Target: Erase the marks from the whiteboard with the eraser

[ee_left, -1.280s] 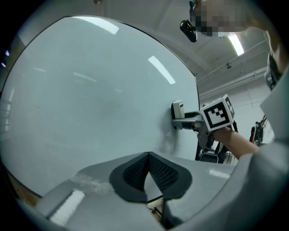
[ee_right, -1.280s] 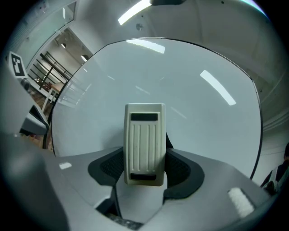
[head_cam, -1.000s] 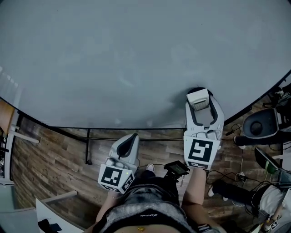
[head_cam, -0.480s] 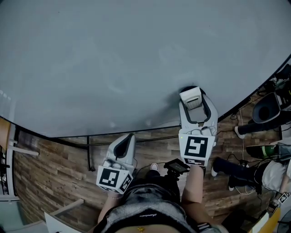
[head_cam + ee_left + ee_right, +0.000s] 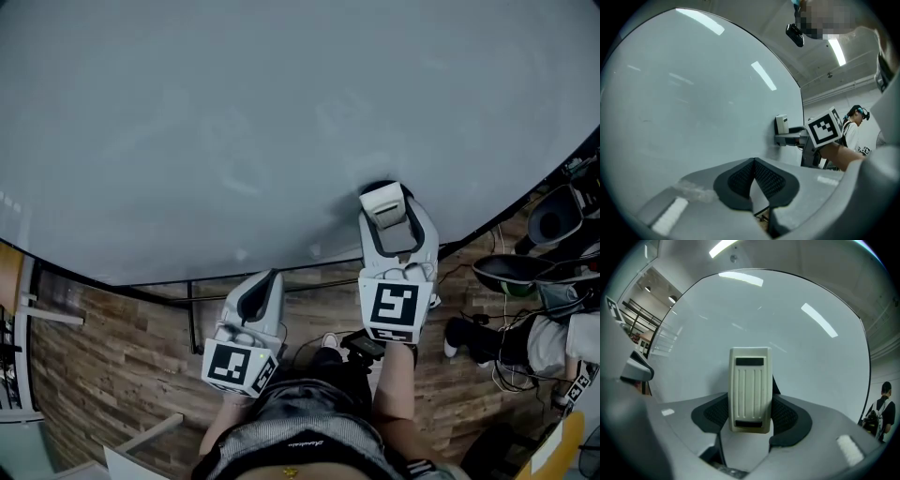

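- The left claw (image 5: 270,279) hangs below the lower edge of the whiteboard (image 5: 234,122), over the wooden floor (image 5: 103,347). The left gripper view (image 5: 753,163) shows what the head view cannot: its dark pads are clenched tip to tip, with nothing between them.
- A black frame (image 5: 190,314) runs under the board's edge, between the left claw and the board.
- Only the left gripper view shows the eraser (image 5: 781,124) side-on, its face against the board's surface.
- The right claw (image 5: 386,214) reaches up onto the board near its lower right edge, grasping the eraser (image 5: 382,201). In the right gripper view (image 5: 750,414) the eraser's cream ribbed back stands upright between the pads, which press on both its sides and hide its lower end.
- Cables (image 5: 511,370) and other gear crowd the floor at the far right, and a bystander (image 5: 880,406) stands beyond the board's right edge.
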